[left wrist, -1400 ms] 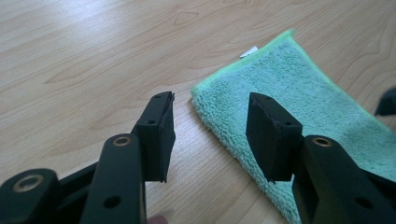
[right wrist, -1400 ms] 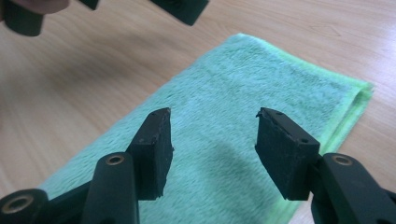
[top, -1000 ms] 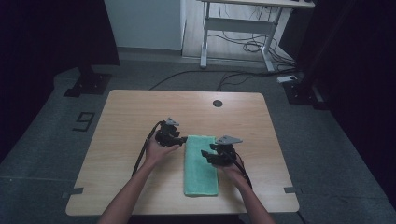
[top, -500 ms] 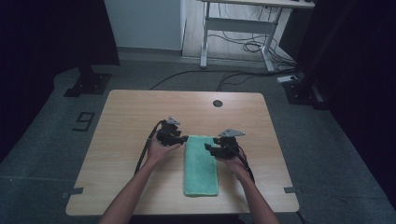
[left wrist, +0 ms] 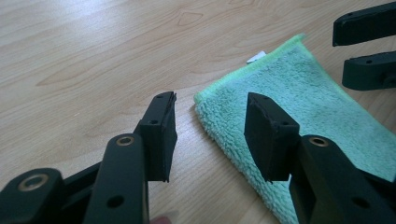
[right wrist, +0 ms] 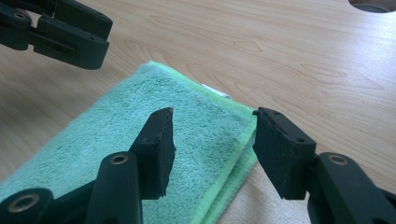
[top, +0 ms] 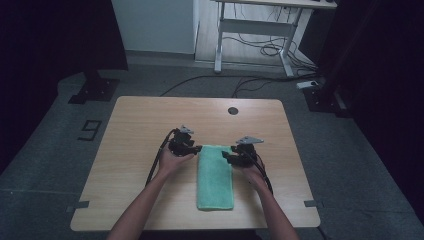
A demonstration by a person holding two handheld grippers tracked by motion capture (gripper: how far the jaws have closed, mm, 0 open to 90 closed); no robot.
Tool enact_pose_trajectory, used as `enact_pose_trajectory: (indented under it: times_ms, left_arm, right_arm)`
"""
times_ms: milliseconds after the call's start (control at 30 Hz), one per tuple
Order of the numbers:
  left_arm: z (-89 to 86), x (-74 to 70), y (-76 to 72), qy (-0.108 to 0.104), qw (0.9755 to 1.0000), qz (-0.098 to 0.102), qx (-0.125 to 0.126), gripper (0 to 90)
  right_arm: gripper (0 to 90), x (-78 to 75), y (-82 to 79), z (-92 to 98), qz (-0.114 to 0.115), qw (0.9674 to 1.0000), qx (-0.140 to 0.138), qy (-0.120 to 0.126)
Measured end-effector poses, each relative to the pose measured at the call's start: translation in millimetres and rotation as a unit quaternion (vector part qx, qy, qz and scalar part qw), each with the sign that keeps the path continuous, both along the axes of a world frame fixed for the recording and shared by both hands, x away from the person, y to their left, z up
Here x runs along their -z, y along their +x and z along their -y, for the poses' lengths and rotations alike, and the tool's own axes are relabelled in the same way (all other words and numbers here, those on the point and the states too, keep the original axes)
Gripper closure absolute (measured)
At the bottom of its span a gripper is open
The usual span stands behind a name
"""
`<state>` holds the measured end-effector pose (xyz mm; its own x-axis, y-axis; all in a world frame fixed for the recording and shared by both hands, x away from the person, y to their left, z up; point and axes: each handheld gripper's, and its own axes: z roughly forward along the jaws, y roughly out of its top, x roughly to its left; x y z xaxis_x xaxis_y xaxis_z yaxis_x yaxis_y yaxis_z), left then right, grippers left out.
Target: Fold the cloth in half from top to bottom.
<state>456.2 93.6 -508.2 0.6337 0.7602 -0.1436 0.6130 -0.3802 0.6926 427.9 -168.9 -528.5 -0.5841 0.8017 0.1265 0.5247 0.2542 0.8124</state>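
Near the middle of the desk, a little toward your edge, lies a folded green towel, its long sides running from your edge toward the far edge. It is terry cloth, doubled into at least two layers, with a brighter green hem along its borders and a small white tag poking out at its far end.

Your left tool sits at the towel's far left corner, and your right tool at its far right corner. Seen from the left gripper view, the left tool has its jaws parted, with the towel's corner lying on the wood just beyond and between them; nothing is pinched. In the right gripper view, the right tool is likewise parted, straddling the towel's layered right edge from above without pressing on it.

Expect the towel to be light, soft and floppy. It should not slip from the pads, since the pile gives good friction, but it will sag and may unfold if you catch only the top layer. The far corners look like the best places to take hold: pinch through every layer at the hem, one corner per tool, so the fold stays together.
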Motion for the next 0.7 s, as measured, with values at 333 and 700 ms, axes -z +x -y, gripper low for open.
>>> enact_pose_trajectory:
  times_ms: [333,700]
  left_arm:
    - [1.8,11.2,9.9,0.004,0.9999,-0.011,-0.011,55.6]
    - [14.8,13.6,17.3,0.008,0.9999,-0.015,-0.003,55.1]
  right_arm:
    - [47.6,7.6,10.2,1.3,-0.013,0.9998,0.016,0.000]
    - [47.8,8.6,20.1,-4.4,-0.013,0.9997,0.022,-0.003]
